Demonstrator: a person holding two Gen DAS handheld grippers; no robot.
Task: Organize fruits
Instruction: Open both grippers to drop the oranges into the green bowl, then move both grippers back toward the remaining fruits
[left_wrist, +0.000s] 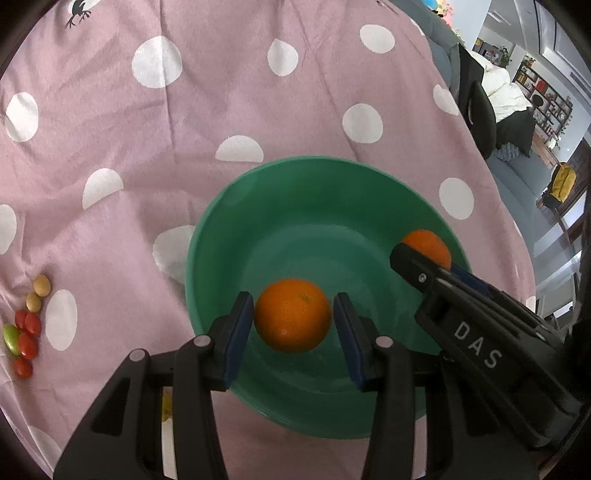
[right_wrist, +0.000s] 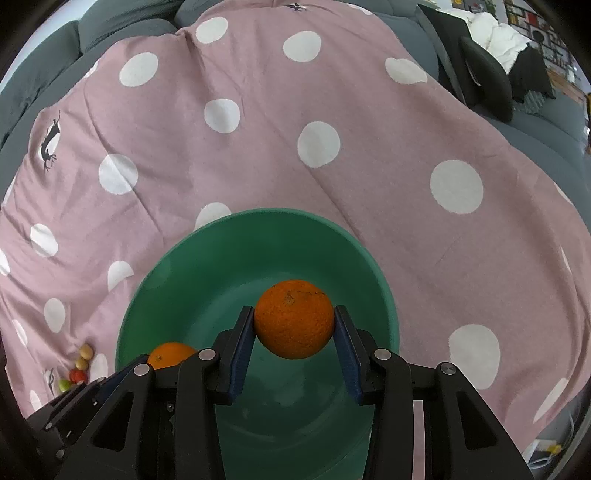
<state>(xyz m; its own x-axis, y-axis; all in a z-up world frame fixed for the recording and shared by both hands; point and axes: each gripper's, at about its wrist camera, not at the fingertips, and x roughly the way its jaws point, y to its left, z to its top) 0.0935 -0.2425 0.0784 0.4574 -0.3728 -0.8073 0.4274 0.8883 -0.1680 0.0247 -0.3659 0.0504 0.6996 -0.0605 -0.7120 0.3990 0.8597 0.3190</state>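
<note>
An orange (left_wrist: 292, 320) is sitting pinched between the left gripper's (left_wrist: 294, 325) pads, and a second orange (right_wrist: 294, 318) is clamped in the right gripper (right_wrist: 294, 325). Both are hanging over the green bowl (right_wrist: 207, 258) beneath the tongs, on the dotted pink cloth (right_wrist: 258, 147).
</note>
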